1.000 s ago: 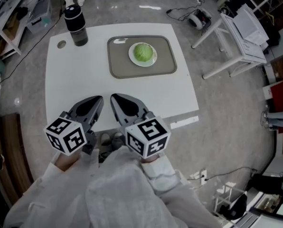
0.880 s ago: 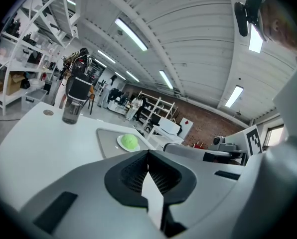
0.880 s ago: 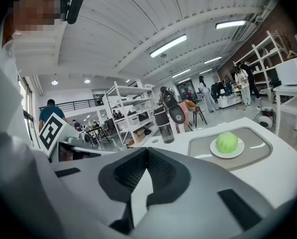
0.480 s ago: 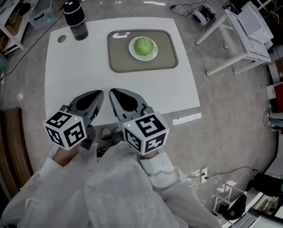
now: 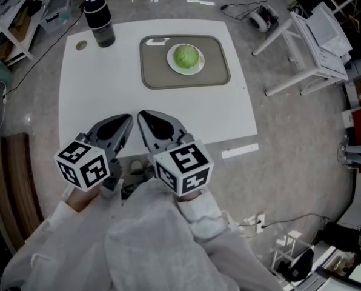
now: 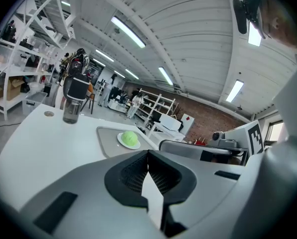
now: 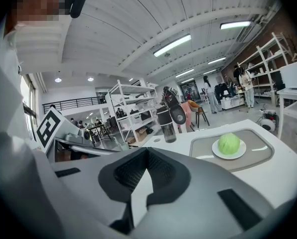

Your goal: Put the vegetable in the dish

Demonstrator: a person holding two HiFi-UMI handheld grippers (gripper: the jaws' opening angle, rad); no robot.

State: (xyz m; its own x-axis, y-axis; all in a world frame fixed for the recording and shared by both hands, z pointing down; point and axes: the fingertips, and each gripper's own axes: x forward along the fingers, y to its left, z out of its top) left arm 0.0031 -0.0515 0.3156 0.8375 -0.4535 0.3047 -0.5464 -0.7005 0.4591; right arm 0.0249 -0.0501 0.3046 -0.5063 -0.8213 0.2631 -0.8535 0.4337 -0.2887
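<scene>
Where everything rests, desk [image 5: 108,96]: white and square, on a grey floor.
Sleeves [image 5: 168,241]: white, bunched below the near edge, behind both marker cubes.
Mat [image 5: 217,77]: grey with rounded corners, flat along the far edge, nearer the far right corner.
Left gripper [image 5: 128,119]: over the near edge, left of its middle; jaws clenched tip to tip, nothing between them.
Right gripper [image 5: 142,115]: over the near edge, just beside the other; jaws pressed together, empty.
Bottle [image 5: 100,20]: dark, upright, at the far left corner.
Dish [image 5: 171,65]: white, round, on the mat, about its middle.
Vegetable [image 5: 186,56]: green, round, lying in the dish, well apart from both grippers.
Hole [image 5: 81,45]: small, round, in the desk just left of the bottle.
</scene>
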